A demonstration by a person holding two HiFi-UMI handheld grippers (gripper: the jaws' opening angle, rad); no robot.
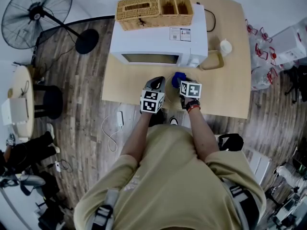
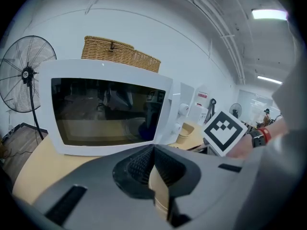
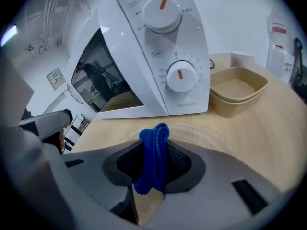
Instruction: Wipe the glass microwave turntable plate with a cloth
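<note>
Cloth pinched over glass plate before the microwave

Pale wooden bench fills the upper middle of the head view, with a standing fan on the plank floor out at its 10 o'clock. The white microwave sits toward the bench's 12 o'clock edge, door shut, with two dials bearing orange marks stacked at the door's 3 o'clock. A wicker basket lies across its top. At 6 o'clock from the microwave door the two grippers are side by side, just apart, both aimed toward 12 o'clock. The left gripper has its fingers pressed together with nothing between them; only bare bench shows beneath. The right gripper, at the left one's 3 o'clock, has its fingers clamped on the blue cloth, a bunched fold standing up past the fingertips. The clear glass plate lies flat on the bench under and ahead of the right gripper, its round rim curving from 9 o'clock to 3 o'clock around the cloth; whether the cloth touches the glass cannot be told. Two nested tan bowls stand near the microwave's 4 o'clock corner in the head view, and a small white container sits just beyond them at 1 o'clock
</note>
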